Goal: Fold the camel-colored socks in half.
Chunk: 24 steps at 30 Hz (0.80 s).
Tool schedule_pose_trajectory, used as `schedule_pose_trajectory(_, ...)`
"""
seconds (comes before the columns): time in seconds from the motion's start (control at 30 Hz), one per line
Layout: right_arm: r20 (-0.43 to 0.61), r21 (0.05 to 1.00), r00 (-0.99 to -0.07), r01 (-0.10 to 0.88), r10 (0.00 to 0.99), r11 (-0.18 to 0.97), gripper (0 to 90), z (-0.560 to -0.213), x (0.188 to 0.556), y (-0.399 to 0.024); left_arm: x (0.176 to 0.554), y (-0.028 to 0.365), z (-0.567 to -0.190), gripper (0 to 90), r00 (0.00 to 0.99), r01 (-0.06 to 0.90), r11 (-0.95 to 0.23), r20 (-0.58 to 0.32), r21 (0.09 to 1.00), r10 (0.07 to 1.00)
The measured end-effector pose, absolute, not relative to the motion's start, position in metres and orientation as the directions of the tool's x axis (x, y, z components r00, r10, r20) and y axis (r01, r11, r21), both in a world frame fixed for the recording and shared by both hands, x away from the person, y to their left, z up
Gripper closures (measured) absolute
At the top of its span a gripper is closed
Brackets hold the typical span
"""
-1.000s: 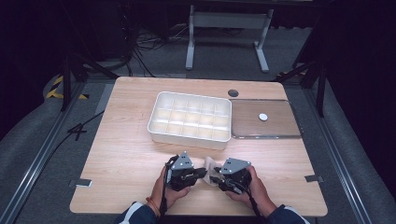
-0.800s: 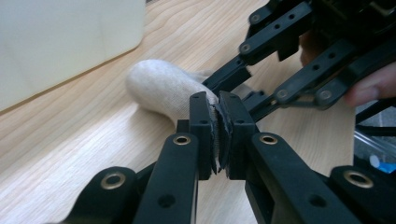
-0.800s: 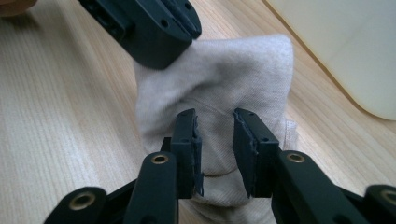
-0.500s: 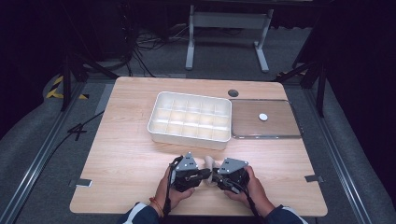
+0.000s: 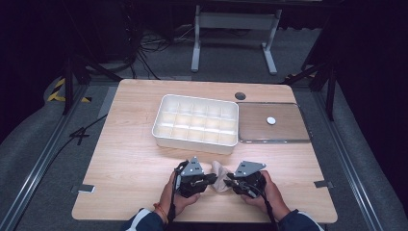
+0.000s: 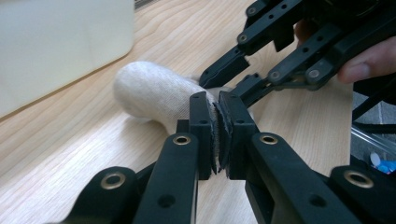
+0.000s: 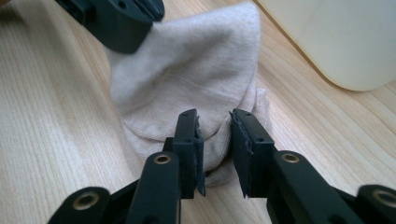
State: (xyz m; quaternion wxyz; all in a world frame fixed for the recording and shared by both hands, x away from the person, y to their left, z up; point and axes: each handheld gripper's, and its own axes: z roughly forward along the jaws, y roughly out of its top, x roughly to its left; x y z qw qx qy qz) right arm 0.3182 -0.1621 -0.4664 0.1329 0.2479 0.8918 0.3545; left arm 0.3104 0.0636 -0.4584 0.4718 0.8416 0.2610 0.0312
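A beige sock [image 5: 220, 174] lies bunched on the wooden table [image 5: 130, 163] near its front edge, between my two grippers. My left gripper [image 5: 211, 179] comes from the left and is shut on a thin edge of the sock [image 6: 154, 93], with fabric pinched between its pads [image 6: 217, 105]. My right gripper [image 5: 228, 180] faces it from the right. Its jaws have just been closing, and a thick fold of the sock [image 7: 196, 74] sits squeezed between them [image 7: 214, 123]. The left gripper's jaw [image 7: 121, 23] holds the sock's far end raised.
A white compartment tray [image 5: 195, 139] stands just behind the sock, close to both grippers. To its right lies a clear flat lid [image 5: 272, 137] with a small white disc [image 5: 271, 120] on it. A dark round hole [image 5: 240, 96] sits near the table's back edge.
Both hands have stayed nearly in place at the table's front. The grippers drew slightly together half a second ago and now stand a touch wider, the sock still between them.
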Motion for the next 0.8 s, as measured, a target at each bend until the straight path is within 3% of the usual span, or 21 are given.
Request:
schedule_pose_trajectory(0.3, -0.055, 0.704, -0.839, 0.352, 0.542, 0.616, 74.3, -0.469, 0.316, -0.159, 0.309, 0.046, -0.466, 84.3, 0.886, 0.37, -0.478, -0.147, 0.797, 0.44)
schedule_pose_trajectory(0.37, -0.037, 0.716, -0.835, 0.362, 0.549, 0.597, 65.9, -0.469, 0.318, -0.164, 0.31, 0.045, -0.467, 84.2, 0.883, 0.375, -0.476, -0.151, 0.796, 0.444)
schedule_pose_trajectory(0.5, -0.028, 0.716, -0.837, 0.365, 0.546, 0.595, 62.8, -0.466, 0.32, -0.17, 0.309, 0.045, -0.466, 84.2, 0.887, 0.368, -0.49, -0.14, 0.79, 0.44)
schedule_pose_trajectory(0.7, -0.008, 0.698, -0.837, 0.387, 0.547, 0.602, 72.6, -0.468, 0.321, -0.169, 0.311, 0.041, -0.468, 83.9, 0.893, 0.358, -0.487, -0.138, 0.796, 0.429)
schedule_pose_trajectory(0.8, 0.01, 0.7, -0.835, 0.399, 0.551, 0.593, 73.2, -0.469, 0.321, -0.169, 0.31, 0.038, -0.47, 83.5, 0.89, 0.365, -0.489, -0.142, 0.792, 0.434)
